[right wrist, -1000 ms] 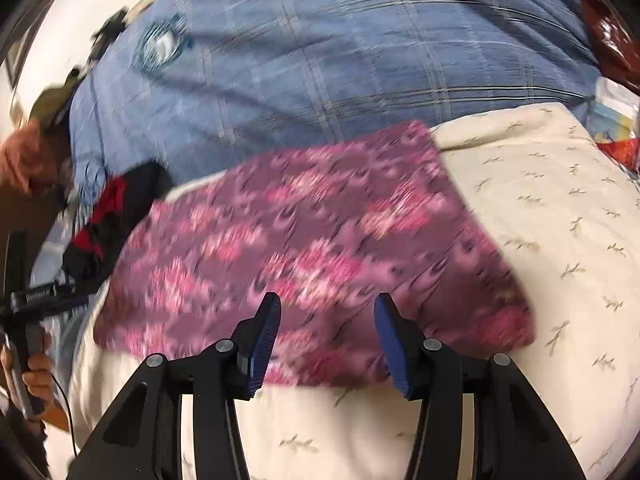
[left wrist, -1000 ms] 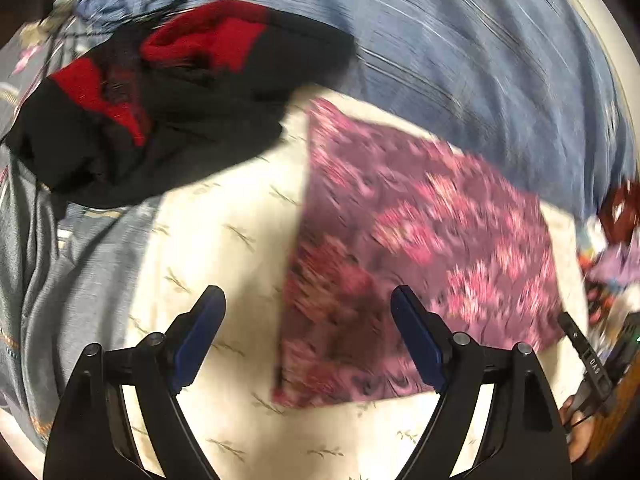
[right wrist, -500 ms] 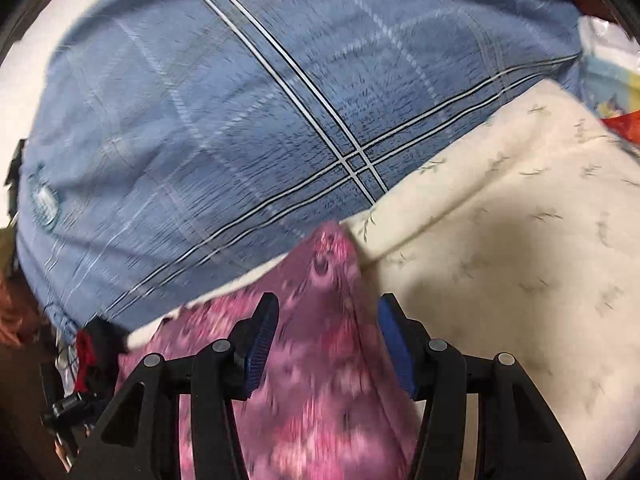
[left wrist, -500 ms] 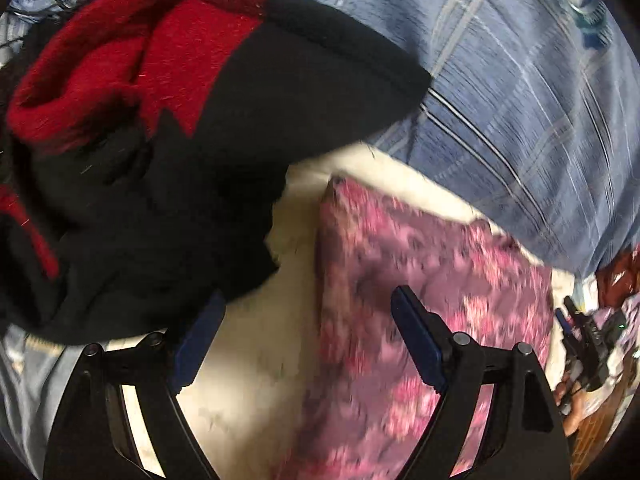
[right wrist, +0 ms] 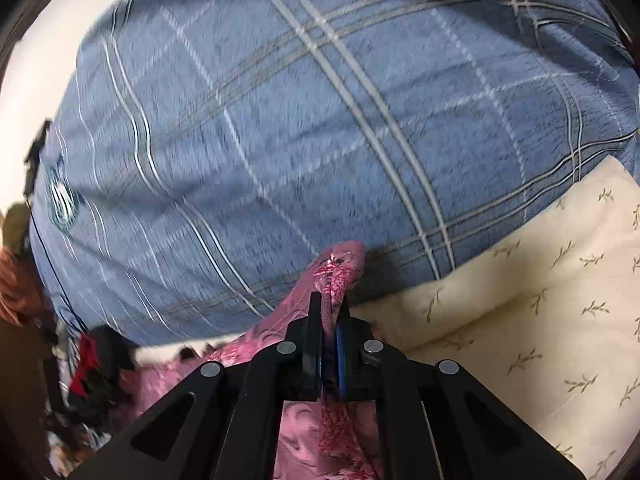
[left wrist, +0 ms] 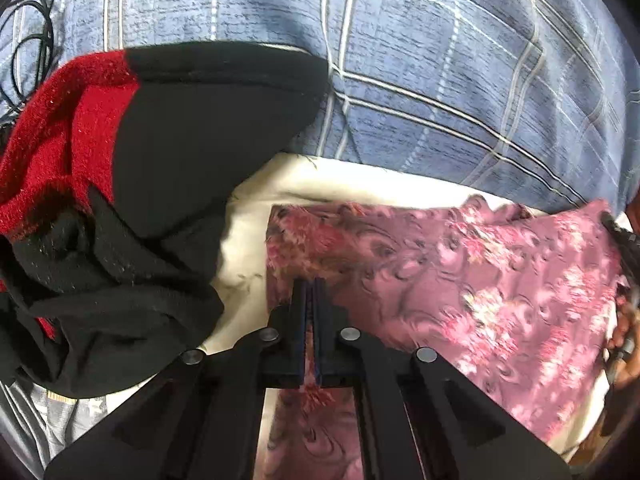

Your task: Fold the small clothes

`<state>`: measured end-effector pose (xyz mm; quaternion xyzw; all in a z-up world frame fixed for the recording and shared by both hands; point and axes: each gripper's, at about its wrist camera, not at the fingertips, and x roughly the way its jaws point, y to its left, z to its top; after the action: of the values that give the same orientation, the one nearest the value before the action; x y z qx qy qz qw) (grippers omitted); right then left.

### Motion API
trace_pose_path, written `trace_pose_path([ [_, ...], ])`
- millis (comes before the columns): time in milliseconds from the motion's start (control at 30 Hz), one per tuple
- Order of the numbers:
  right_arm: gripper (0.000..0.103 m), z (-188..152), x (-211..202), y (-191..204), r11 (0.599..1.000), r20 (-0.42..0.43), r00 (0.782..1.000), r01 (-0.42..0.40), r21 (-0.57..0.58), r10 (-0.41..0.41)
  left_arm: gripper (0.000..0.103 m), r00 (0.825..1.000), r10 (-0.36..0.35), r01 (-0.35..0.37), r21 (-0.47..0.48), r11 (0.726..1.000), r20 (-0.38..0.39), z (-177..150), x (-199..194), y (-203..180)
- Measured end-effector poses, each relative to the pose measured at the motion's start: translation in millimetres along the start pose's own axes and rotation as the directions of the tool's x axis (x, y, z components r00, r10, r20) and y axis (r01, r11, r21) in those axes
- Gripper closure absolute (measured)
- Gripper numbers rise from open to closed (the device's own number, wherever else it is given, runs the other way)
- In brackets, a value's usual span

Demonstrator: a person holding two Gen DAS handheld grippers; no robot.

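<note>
A pink-purple floral cloth (left wrist: 460, 280) lies on a cream leaf-print sheet (left wrist: 244, 248). My left gripper (left wrist: 309, 286) is shut on the cloth's far left corner. In the right wrist view my right gripper (right wrist: 328, 304) is shut on the cloth's far right corner (right wrist: 340, 268), which sticks up between the fingers. The rest of the cloth (right wrist: 256, 344) hangs away to the left below the right gripper.
A black and red garment (left wrist: 132, 184) is heaped just left of the left gripper, also small at the left in the right wrist view (right wrist: 92, 364). A blue plaid blanket (right wrist: 300, 120) lies behind the cloth. Black cables (left wrist: 36, 52) lie far left.
Both grippers moved forward to the cloth's far corners and went from open to shut on them. The right corner is now lifted off the sheet.
</note>
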<state>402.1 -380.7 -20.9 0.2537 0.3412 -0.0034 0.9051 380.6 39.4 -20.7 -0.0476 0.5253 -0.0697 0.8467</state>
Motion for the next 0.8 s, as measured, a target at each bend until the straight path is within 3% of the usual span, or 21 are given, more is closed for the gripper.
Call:
trace_pose_path([
  [100,0.099,8.4,-9.9,-5.6,0.999,0.051,0.998,-0.039,0.016,0.038,0.103,0.996,0.025,-0.021,-0.052,0.998,0.082,6.1,-11.0,6.7],
  [167,0.099,12.5,-8.4,-15.5,0.998,0.071,0.997,-0.039,0.051,0.035,0.102,0.993,0.076,-0.069,-0.072,0.995,0.093,11.4,-7.9,10.5],
  [267,0.098,8.4,19.6,-34.8,0.995,-0.026,0.999,0.038,0.097,-0.035,0.103,0.984,0.167,-0.163,-0.056,0.985,0.069,16.5,3.9,9.3],
  [300,0.098,3.7,31.0,-38.7,0.992,-0.076,0.995,0.078,0.098,-0.071,0.103,0.968,0.242,-0.239,-0.048,0.97,0.07,18.5,6.7,7.0],
  [333,0.096,-0.9,39.9,-42.0,0.99,-0.126,0.988,0.098,0.102,-0.085,0.103,0.96,0.269,-0.266,-0.047,0.963,0.074,19.0,6.0,7.4],
  [400,0.09,-6.0,39.5,-44.8,0.984,-0.148,0.981,0.139,0.11,-0.122,0.103,0.979,0.193,-0.188,-0.078,0.979,0.061,15.7,-5.5,14.3],
  [467,0.089,-8.3,19.1,-42.3,0.987,-0.082,0.991,0.111,0.116,-0.102,0.101,0.991,0.099,-0.091,-0.085,0.992,0.092,7.8,-26.2,13.4],
  [500,0.089,-10.5,6.4,-38.3,0.991,-0.044,0.996,0.086,0.105,-0.082,0.098,0.992,0.077,-0.071,-0.065,0.995,0.102,4.4,-34.0,8.1],
  [533,0.087,-15.2,-7.6,-32.0,0.996,-0.015,0.999,0.046,0.076,-0.045,0.085,0.993,0.053,-0.049,-0.038,0.998,0.105,0.0,-39.5,-1.4],
  [567,0.085,-19.6,-13.7,-29.3,0.998,-0.005,1.0,0.019,0.057,-0.019,0.063,0.995,0.017,-0.017,-0.008,1.0,0.097,-5.5,-43.0,-11.3],
  [633,0.077,-37.8,-28.4,-24.5,0.999,-0.011,1.0,-0.028,0.022,0.028,0.042,0.997,-0.015,0.013,0.03,0.999,0.07,-17.3,-40.3,-28.8],
  [700,0.074,-58.9,-22.5,-28.3,1.0,-0.075,0.997,-0.008,0.013,0.009,0.043,0.998,0.057,-0.06,0.088,0.994,0.037,-31.7,-23.9,-45.1],
  [733,0.077,-68.2,-15.3,-35.6,0.999,-0.133,0.99,0.045,0.007,-0.043,0.042,0.995,0.095,-0.096,0.102,0.99,0.012,-36.0,-17.6,-41.6],
  [767,0.081,-76.0,-15.7,-41.9,0.999,-0.148,0.988,0.052,0.006,-0.05,0.042,0.994,0.111,-0.111,0.102,0.989,0.014,-40.1,-15.4,-41.9],
  [800,0.081,-76.8,-28.9,-45.1,0.999,-0.11,0.993,0.046,0.016,-0.044,0.042,0.993,0.109,-0.112,0.085,0.99,0.034,-42.6,-25.6,-39.9],
])
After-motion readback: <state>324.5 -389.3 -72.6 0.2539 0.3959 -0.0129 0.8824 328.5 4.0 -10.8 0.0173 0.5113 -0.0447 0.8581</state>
